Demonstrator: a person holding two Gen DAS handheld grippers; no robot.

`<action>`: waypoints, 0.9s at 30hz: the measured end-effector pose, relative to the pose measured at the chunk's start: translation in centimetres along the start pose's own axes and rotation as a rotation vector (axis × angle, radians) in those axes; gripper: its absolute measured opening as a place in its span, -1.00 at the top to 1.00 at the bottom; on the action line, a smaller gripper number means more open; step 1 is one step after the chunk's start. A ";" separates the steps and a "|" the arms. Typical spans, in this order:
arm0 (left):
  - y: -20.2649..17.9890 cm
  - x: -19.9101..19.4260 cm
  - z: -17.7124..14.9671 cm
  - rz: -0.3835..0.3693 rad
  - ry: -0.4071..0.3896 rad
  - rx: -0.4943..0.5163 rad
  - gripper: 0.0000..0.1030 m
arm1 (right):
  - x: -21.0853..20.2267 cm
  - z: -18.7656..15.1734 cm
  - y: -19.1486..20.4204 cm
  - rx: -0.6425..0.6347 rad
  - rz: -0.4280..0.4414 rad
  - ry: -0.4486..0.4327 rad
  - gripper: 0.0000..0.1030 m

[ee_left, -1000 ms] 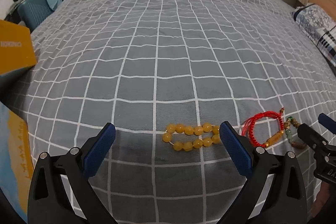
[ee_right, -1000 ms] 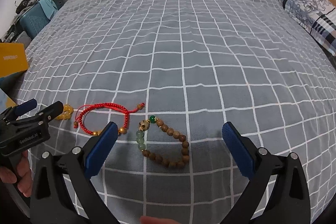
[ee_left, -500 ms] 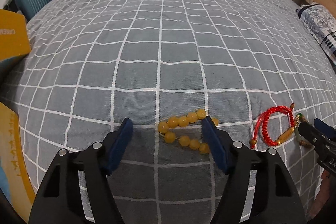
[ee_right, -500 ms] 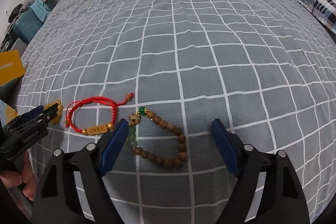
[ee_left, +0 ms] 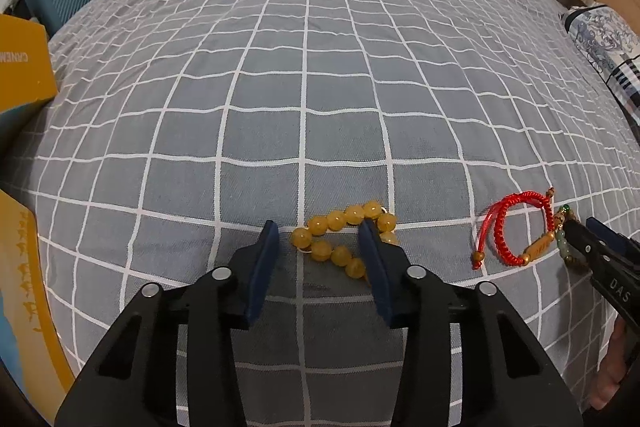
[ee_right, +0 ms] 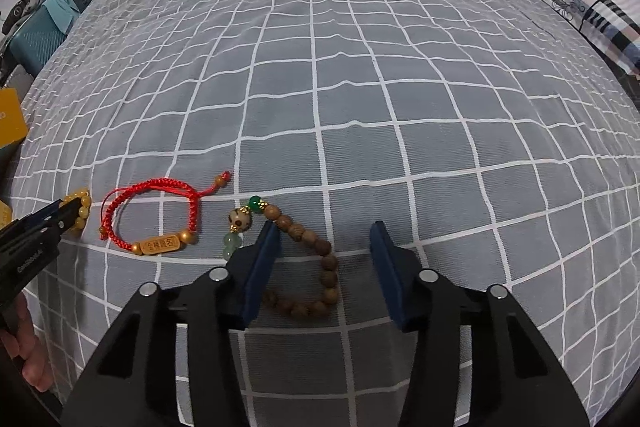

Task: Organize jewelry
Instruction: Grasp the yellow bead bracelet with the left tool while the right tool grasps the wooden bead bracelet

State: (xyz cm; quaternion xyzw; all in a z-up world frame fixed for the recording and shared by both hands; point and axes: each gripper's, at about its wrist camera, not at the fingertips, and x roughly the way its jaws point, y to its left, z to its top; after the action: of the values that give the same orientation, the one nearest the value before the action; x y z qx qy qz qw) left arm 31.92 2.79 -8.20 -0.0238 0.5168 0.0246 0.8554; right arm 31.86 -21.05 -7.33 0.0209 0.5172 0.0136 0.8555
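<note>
Near the bed's (ee_left: 304, 75) front edge, the left tongs (ee_left: 318, 247) were closing around the yellow beads (ee_left: 340, 239), their pads not yet pressing. Beside them lay the red cord (ee_right: 152, 223). Further right, the right tongs (ee_right: 326, 251) were closing over the wooden beads (ee_right: 320, 263), one pad touching the strand, the other apart.

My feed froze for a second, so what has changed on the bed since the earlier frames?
Both grippers are closing. The left gripper has narrowed around the yellow bead bracelet; the right gripper around the wooden bead bracelet. Neither visibly clamps yet. All three bracelets, including the red cord bracelet, lie where they were.
</note>
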 end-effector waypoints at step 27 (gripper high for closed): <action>-0.6 -4.7 -0.3 -0.012 -0.063 0.015 0.83 | -3.4 -0.1 0.0 0.003 -0.017 -0.095 0.85</action>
State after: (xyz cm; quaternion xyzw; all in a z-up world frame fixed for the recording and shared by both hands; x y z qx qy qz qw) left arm 29.51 2.05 -4.18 -0.0200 0.4897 0.0163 0.8715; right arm 30.17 -21.21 -4.41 0.0185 0.4761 0.0042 0.8792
